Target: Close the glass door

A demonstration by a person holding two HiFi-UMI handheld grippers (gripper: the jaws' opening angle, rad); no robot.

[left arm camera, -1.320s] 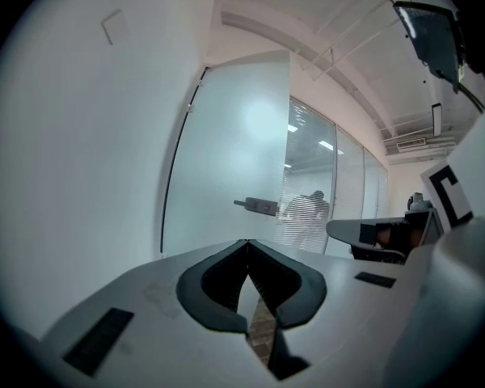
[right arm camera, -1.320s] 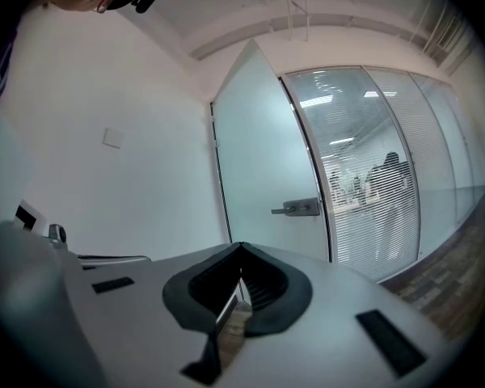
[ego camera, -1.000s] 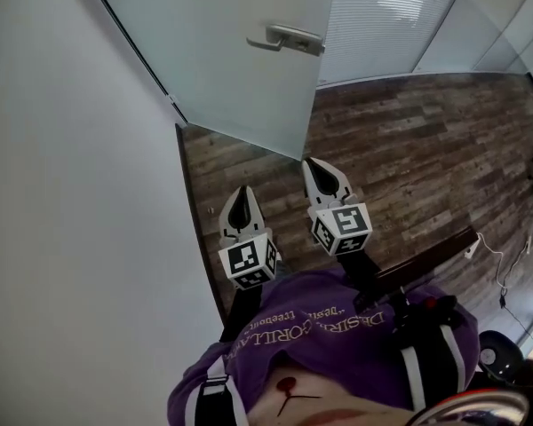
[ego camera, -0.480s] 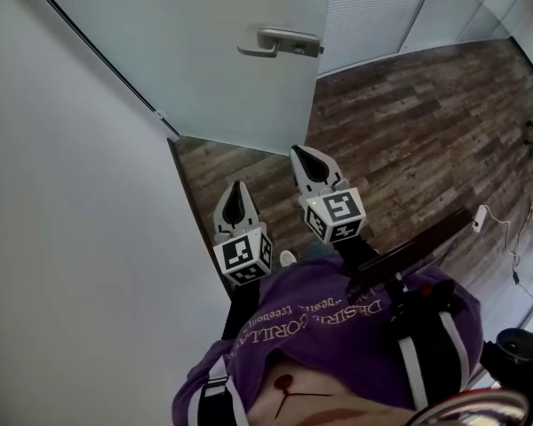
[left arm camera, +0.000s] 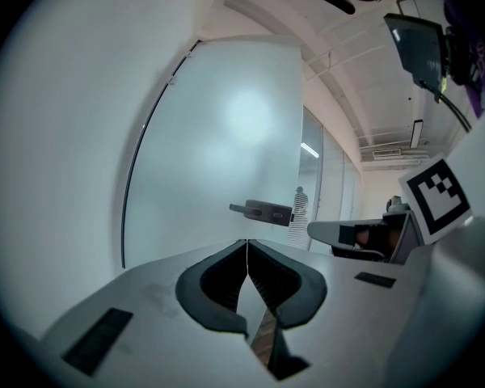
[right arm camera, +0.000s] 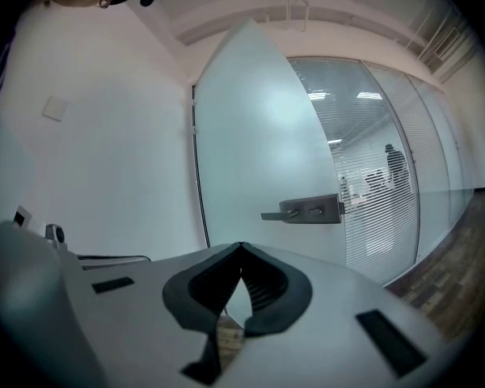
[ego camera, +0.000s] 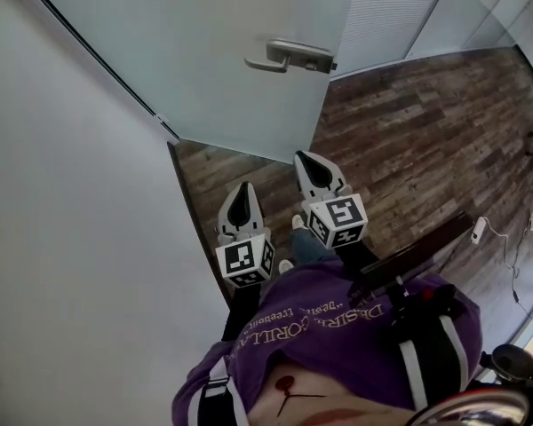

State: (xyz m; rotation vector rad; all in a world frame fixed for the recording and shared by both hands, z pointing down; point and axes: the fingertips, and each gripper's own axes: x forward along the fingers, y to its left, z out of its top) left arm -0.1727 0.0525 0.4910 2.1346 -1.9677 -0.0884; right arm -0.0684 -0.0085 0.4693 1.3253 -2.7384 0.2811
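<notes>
**A:** Both tools are empty. The left gripper (ego camera: 243, 192) is pinched fully together, and the right gripper (ego camera: 306, 161) is the same, its tips meeting on nothing.

**B:** And the glass door (ego camera: 231, 51)?

**A:** It's dead ahead of both, standing open, with its free edge just ahead of the right tips. The handle (ego camera: 290, 57) lies level across the pane, up and ahead of the right gripper.

**B:** So the right one's nearer?

**A:** I'd say so. The left faces bare pane, hinge side.

A white wall (ego camera: 62, 238) meets dark wood-plank floor (ego camera: 409, 140), slatted blinds (ego camera: 382, 16) beyond.
</notes>
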